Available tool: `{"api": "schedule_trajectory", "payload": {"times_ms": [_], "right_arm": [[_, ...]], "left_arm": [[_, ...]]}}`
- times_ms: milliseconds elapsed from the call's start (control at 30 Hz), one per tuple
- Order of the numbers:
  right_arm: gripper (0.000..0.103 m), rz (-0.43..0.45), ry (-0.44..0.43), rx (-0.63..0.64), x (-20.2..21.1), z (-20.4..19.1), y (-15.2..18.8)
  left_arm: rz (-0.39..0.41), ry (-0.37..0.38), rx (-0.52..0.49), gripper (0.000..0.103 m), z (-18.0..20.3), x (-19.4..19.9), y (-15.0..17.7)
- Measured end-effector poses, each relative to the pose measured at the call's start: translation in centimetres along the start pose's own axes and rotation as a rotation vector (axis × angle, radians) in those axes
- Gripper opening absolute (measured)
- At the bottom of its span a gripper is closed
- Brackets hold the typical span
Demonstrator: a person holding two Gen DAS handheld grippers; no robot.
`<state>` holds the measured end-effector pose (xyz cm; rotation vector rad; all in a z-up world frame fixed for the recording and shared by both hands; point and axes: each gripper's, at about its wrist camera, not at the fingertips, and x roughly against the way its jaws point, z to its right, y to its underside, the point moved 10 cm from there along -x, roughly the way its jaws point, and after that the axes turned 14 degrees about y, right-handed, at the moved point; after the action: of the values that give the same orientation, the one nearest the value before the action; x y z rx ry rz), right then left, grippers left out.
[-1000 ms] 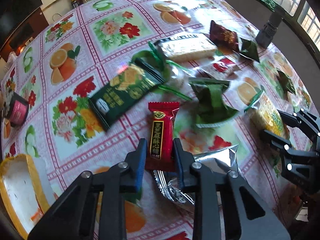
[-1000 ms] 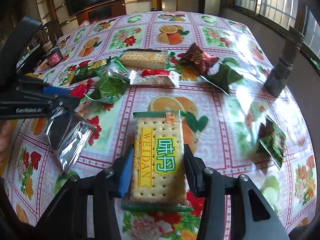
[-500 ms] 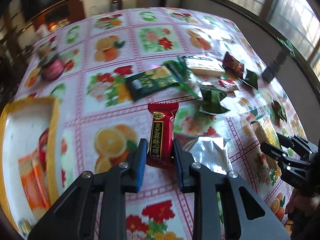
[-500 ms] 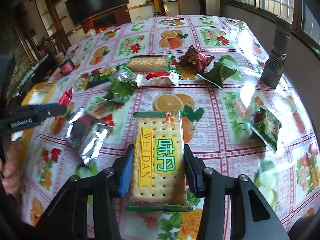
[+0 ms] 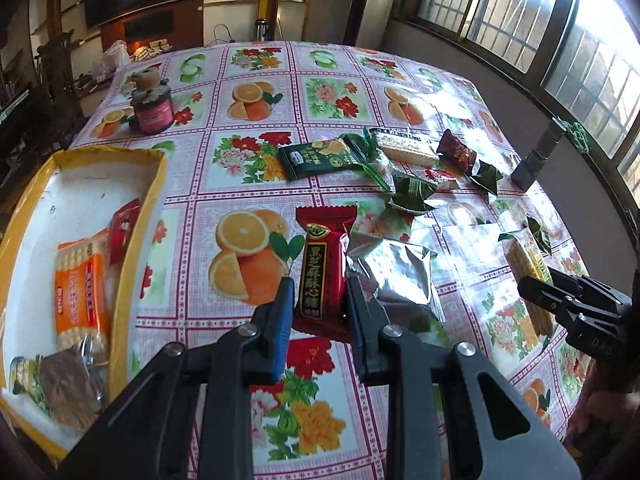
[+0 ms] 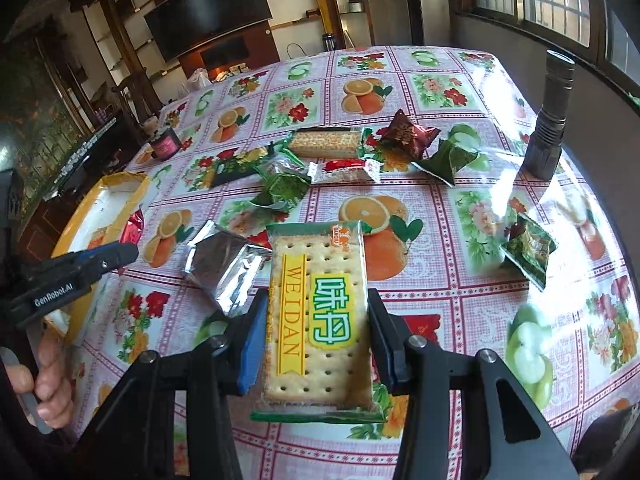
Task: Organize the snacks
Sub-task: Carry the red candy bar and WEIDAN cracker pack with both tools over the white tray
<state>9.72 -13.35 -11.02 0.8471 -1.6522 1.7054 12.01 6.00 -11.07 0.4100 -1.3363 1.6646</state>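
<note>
Tongs grip a snack each, lifted clear for carrying: the left gripper point(image 5: 318, 300) pinches a red bar point(image 5: 323, 268), the right gripper point(image 6: 316, 334) clamps a cracker pack point(image 6: 320, 312). Beyond them a foil pouch point(image 5: 394, 276) lies on the table point(image 5: 200, 208). The tray point(image 5: 154, 196) at the left edge, part filled, looks the likely destination; nothing blocks that way. More snacks and a torch point(image 6: 550, 120) sit toward the far right edge, a jar point(image 5: 152, 106) toward the far left corner.

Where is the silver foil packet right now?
The silver foil packet lies on the tablecloth just right of the red snack bar held in the left hand-held gripper; in the right wrist view it sits left of the cracker pack.
</note>
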Motion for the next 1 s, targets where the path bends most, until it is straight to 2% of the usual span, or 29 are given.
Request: {"api": "schedule_trajectory", "payload": {"times_ms": [300, 600, 833, 1000], "right_arm": [[0.046, 0.042, -0.003, -0.018, 2.7, 0.2, 0.0], [0.046, 0.066, -0.037, -0.022, 4.6, 0.1, 1.0], [0.046, 0.080, -0.027, -0.052, 5.3, 1.4, 1.2], [0.046, 0.136, -0.013, -0.049, 6.6, 1.5, 0.7]], "left_arm": [[0.054, 0.038, 0.037, 0.027, -0.6, 3.1, 0.7], [0.057, 0.015, 0.037, 0.027, 1.0, 4.7, 2.6], [0.052, 0.018, 0.017, 0.027, 2.2, 4.6, 3.2], [0.056, -0.007, -0.006, 0.027, 2.7, 5.0, 3.3]]}}
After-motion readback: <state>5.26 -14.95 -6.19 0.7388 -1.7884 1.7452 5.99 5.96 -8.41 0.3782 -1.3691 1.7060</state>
